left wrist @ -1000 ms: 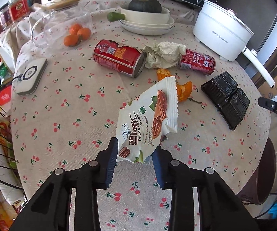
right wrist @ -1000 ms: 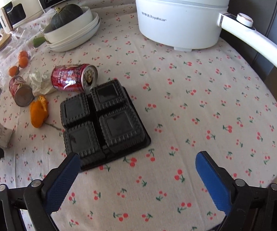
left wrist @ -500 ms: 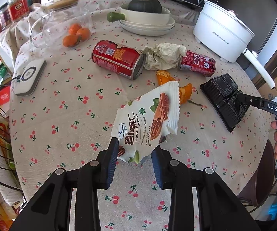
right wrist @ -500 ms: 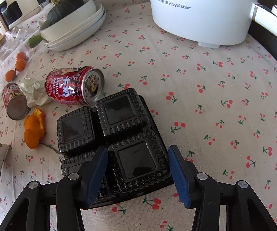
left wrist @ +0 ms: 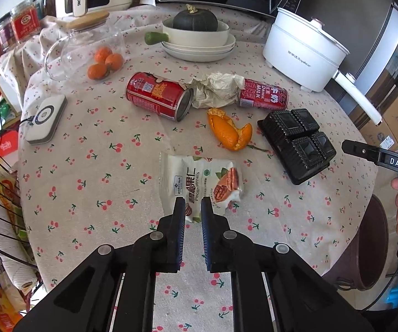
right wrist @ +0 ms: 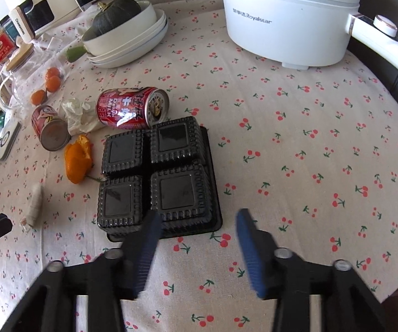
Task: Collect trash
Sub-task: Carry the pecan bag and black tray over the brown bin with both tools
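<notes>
Left tool [left wrist: 192, 207]: blue pads just closed, pinching the near edge of one pecan snack wrapper [left wrist: 200, 182] that lies flat near the middle of the bench [left wrist: 93, 171]

Right tool [right wrist: 199, 221]: jaws half-spread, just opened a little, blurred; its left pad overlaps the near edge of one black four-cell plastic tray [right wrist: 157, 174], its right pad over bare cloth; no grip visible

Trash count: two red drink cans [left wrist: 160, 95] on their sides, one crumpled paper wad [left wrist: 215, 88] between them, one orange peel [left wrist: 230, 132] beside the tray

Other items: three mandarins [left wrist: 104, 62] in a glass jar, one dark squash [left wrist: 194, 20] in stacked bowls, one white electric pot [left wrist: 304, 52], one white charger puck [left wrist: 45, 117]

Open cloth at the left and along the near rim of the bench; the right half in the right wrist view is bare up to the edge
</notes>
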Motion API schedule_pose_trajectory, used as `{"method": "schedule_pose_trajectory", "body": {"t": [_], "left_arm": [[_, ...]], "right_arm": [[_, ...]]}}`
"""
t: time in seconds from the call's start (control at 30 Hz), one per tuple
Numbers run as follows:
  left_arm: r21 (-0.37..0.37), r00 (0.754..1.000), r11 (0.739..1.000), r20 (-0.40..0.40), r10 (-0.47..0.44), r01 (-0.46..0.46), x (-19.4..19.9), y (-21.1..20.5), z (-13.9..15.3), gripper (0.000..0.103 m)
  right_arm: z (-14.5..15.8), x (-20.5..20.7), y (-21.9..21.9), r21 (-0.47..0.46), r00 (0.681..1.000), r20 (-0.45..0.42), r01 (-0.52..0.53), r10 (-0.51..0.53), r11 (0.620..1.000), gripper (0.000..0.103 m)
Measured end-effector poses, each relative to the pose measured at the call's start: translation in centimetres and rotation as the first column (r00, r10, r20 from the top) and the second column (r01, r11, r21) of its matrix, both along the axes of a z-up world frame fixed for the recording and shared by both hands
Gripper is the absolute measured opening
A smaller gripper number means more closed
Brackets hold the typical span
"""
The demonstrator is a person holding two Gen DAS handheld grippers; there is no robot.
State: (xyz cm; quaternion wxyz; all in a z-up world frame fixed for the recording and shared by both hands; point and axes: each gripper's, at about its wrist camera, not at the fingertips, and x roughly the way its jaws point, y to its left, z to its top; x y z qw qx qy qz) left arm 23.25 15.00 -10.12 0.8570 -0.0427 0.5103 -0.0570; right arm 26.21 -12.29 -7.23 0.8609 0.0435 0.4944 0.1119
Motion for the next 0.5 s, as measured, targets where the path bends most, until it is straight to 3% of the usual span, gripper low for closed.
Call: {"method": "schedule_pose_trajectory", "body": {"t": [0.17,0.23,0.3,0.5], "left_arm": [[-0.052,1.000,0.999,-0.022,0.002,-0.003,0.8,1.3,-0.7,0.018],[-0.076,1.000,0.997,-0.030,0.005,-0.007,1.1,1.7,-1.1,0.043],[-0.084,1.000,0.996,-0.028,0.006,-0.008,1.4,1.8,-1.4,0.052],[-0.142,0.993,0.989,-0.114,0.019,-0.035,2.9,2.0,-3.9,0.051]], "right_arm": [[-0.8,2.3,1.6,0.012,1.000,0.001,0.007,-0.007,1.000,0.060],[-1.4,3.4,2.2,0.008,1.000,-0.007,0.008,-0.008,1.000,0.060],[-2.0,4.3,2.7,-0.008,1.000,-0.010,0.011,-0.011,1.000,0.059],[-4.0,5.9,3.1,-0.023,1.000,-0.023,0.009,-0.009,1.000,0.052]]}}
